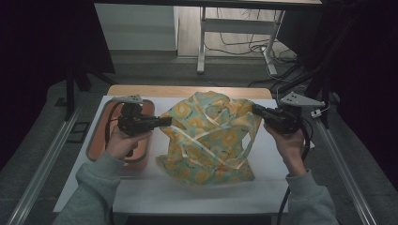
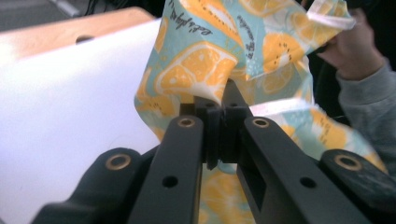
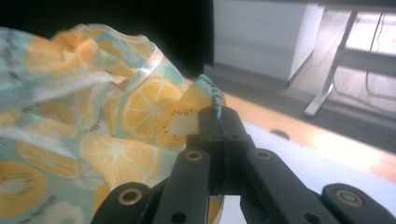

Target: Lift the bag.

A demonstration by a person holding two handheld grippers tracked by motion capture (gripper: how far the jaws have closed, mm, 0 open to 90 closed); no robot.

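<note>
A printed cloth garment (image 1: 209, 140) is being held up and spread between 2 grippers, so the step in hand is judged to be the opening-out of the fabric before it is laid flat or folded.

Nearest the person, the lower hem is seen resting in a crumpled heap on the white sheet (image 1: 141, 187) that covers the table, roughly at its centre. Higher up, the left gripper (image 1: 165, 122) is clamped on the garment's left edge; in the left gripper view its jaws are pressed together with a fold of cloth pinched at the tips (image 2: 219, 95). The right gripper (image 1: 256, 110) is closed on the opposite upper edge, and the same tight pinch is shown in the right gripper view (image 3: 215, 114).

The next move is judged to call for the 2 hands to be drawn apart evenly, with both grips kept firm, until the slack between them is taken up.

The fabric is pale teal, printed with orange citrus slices, and is crossed by cream ribbon-like straps. It looks thin and limp, and is heavily wrinkled. Beside it, at the left, an orange tray (image 1: 94, 145) is set on the table.
</note>
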